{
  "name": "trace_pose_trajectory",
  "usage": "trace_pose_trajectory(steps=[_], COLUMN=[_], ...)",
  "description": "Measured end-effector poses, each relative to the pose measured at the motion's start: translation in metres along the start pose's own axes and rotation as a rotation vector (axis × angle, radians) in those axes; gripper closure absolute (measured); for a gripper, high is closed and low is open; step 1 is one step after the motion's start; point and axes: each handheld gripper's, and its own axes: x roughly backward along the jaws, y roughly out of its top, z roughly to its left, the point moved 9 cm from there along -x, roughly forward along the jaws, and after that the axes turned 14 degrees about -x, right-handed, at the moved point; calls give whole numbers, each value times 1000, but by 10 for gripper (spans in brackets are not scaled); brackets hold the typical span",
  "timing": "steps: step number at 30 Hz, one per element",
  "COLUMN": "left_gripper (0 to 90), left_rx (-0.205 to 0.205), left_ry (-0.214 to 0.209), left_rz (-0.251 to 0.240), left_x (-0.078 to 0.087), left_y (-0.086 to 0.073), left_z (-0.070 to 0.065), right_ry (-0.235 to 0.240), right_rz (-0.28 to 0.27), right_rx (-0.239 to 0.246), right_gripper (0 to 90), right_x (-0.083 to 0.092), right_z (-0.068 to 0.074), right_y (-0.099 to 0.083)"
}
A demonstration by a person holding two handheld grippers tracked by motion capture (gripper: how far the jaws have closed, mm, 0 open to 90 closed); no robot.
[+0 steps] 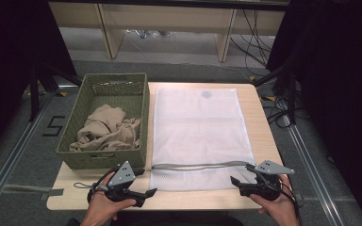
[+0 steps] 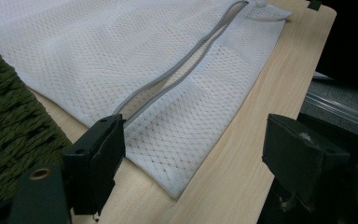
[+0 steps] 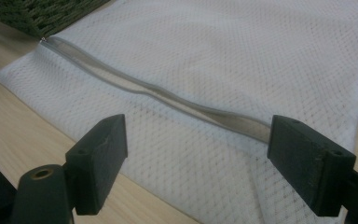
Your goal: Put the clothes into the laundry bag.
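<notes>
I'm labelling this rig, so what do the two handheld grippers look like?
Both the left gripper and the right gripper are black, with two blocky black jaws and a grey three-cornered plate on top. A thin black cable trails from the left one. No sleeves show.

This looks like a lab set up for recording. Black curtains (image 1: 9,70) hang at both sides of the frame, loose cables (image 1: 257,37) trail over the grey floor at upper right, and metal rails (image 1: 311,155) flank the small counter (image 1: 264,136). A taped "5" (image 1: 53,126) marks the floor at left.
</notes>
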Motion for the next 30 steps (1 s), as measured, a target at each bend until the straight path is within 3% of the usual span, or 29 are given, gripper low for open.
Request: trace_pose_trajectory(steps=[9, 11, 21, 23, 26, 27, 29, 30], left_gripper=[210, 209, 208, 207, 206, 205, 205, 205], left_rx=[-14, -14, -24, -6, -14, -19, -22, -20], left_ry=[-7, -7, -1, -3, -9, -12, -13, -8], left_rz=[1, -5, 3, 2, 3, 10, 8, 7], left_x=[0, 0, -1, -2, -2, -2, -2, -2], left_y=[0, 1, 0, 1, 1, 0, 0, 0], left_z=[0, 0, 2, 0, 0, 0, 0, 0], right_ry=[-2, 24, -8, -13, 12, -25, -32, -20], right_rz=[-2, 8, 6, 8, 21, 3, -7, 0], right_rx=[11, -5, 27, 35, 30, 47, 69, 44], right_gripper=[212, 212, 204, 200, 190, 189, 188, 189], right_x=[-1, -3, -4, -5, -6, -5, -6, -8], right_z=[-1, 2, -1, -2, 1, -3, -4, -2], right_y=[0, -1, 0, 0, -1, 1, 3, 2])
